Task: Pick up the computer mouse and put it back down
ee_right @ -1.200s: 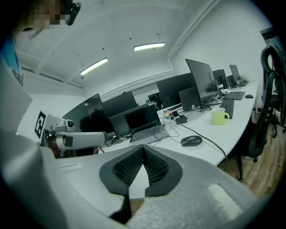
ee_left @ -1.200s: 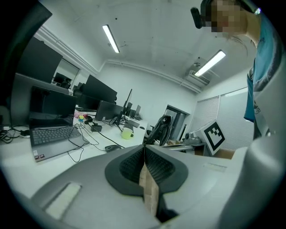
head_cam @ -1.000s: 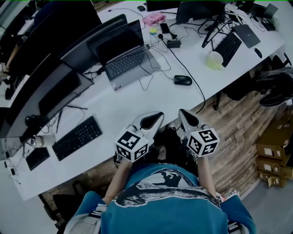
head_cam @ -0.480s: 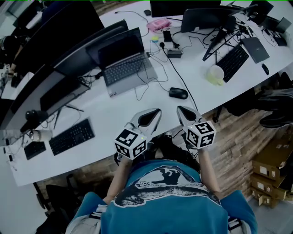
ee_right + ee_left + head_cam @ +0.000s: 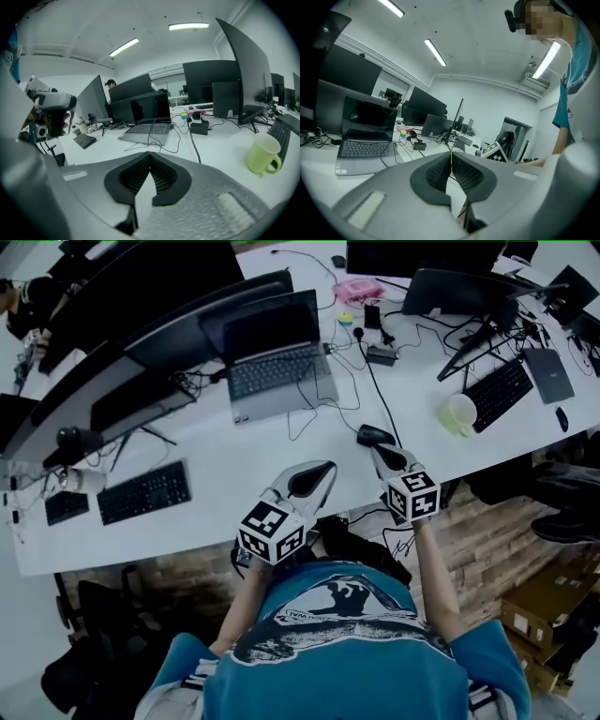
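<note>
The black computer mouse lies on the white desk near its front edge, with a cable running back from it. My right gripper is shut and empty, its tip just short of the mouse on the near side. The mouse does not show in the right gripper view, where the shut right gripper points over the desk. My left gripper hovers over the desk edge to the mouse's left, and the left gripper holds nothing with its jaws together.
An open laptop stands behind the grippers, with dark monitors to its left. A green mug and a keyboard are to the right. Another keyboard lies at left. Cables cross the desk.
My right gripper has moved forward and down over the desk edge until its tip is beside the mouse. My left gripper has edged forward over the desk. Both stayed shut.
</note>
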Tool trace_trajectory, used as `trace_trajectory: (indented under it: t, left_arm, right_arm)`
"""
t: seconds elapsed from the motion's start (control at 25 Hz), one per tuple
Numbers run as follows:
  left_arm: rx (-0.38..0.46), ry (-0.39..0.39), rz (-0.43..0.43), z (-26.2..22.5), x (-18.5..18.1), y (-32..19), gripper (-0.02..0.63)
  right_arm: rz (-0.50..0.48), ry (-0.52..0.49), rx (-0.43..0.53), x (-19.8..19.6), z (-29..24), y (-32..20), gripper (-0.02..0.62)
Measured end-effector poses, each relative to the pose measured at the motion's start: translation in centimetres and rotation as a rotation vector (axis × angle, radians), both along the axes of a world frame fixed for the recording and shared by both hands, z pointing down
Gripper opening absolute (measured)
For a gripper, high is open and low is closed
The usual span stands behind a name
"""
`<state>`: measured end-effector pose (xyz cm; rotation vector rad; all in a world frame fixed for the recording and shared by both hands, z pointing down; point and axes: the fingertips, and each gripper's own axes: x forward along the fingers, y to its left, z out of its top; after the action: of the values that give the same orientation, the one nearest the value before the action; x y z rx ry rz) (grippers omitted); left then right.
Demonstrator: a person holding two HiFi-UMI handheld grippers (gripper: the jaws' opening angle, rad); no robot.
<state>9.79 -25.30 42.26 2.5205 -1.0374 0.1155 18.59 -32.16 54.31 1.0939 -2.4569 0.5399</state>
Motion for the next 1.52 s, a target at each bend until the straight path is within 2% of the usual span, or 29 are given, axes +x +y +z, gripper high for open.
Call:
trace_trajectory:
  t: [0.16, 0.32, 0.36, 0.4, 0.44, 0.6, 0.76, 1.08, 1.28, 1.52]
  left_arm:
    - [-0.006, 0.002, -0.051, 0.0, -0.6, -0.2, 0.017]
    - [-0.009, 0.010, -0.100, 0.1, -1.4, -0.5, 0.017]
    - [-0.010, 0.012, -0.111, 0.1, -1.5, -0.5, 0.017]
    - [-0.011, 0.013, -0.121, 0.2, -1.7, -0.6, 0.017]
    - [-0.011, 0.014, -0.130, 0.3, -1.8, -0.6, 0.017]
    - [-0.009, 0.021, -0.161, 0.4, -2.0, -0.9, 0.017]
    - [-0.006, 0.029, -0.188, 0.3, -2.2, -1.1, 0.017]
    - [-0.009, 0.029, -0.228, 0.6, -2.9, -0.9, 0.017]
    - [-0.018, 0.023, -0.251, 0.8, -3.5, -0.7, 0.017]
    - [-0.026, 0.019, -0.265, 1.0, -4.1, -0.5, 0.017]
  right_arm:
    - [-0.109, 0.124, -0.004, 0.0, 2.8, -1.7, 0.003]
    - [-0.169, 0.199, -0.027, 0.5, 4.7, -3.3, 0.005]
    - [-0.186, 0.213, -0.036, 0.5, 5.1, -3.6, 0.030]
    - [-0.205, 0.224, -0.045, 0.5, 5.4, -3.8, 0.092]
    - [-0.226, 0.236, -0.054, 0.5, 5.7, -4.0, 0.127]
    - [-0.323, 0.324, -0.069, 0.3, 7.3, -4.4, 0.230]
    - [-0.412, 0.431, -0.082, 0.2, 9.0, -4.8, 0.277]
    - [-0.483, 0.535, -0.139, 1.0, 12.0, -5.8, 0.315]
    - [-0.475, 0.487, -0.209, 1.4, 12.8, -5.7, 0.321]
    - [-0.468, 0.476, -0.209, 1.5, 12.8, -5.8, 0.318]
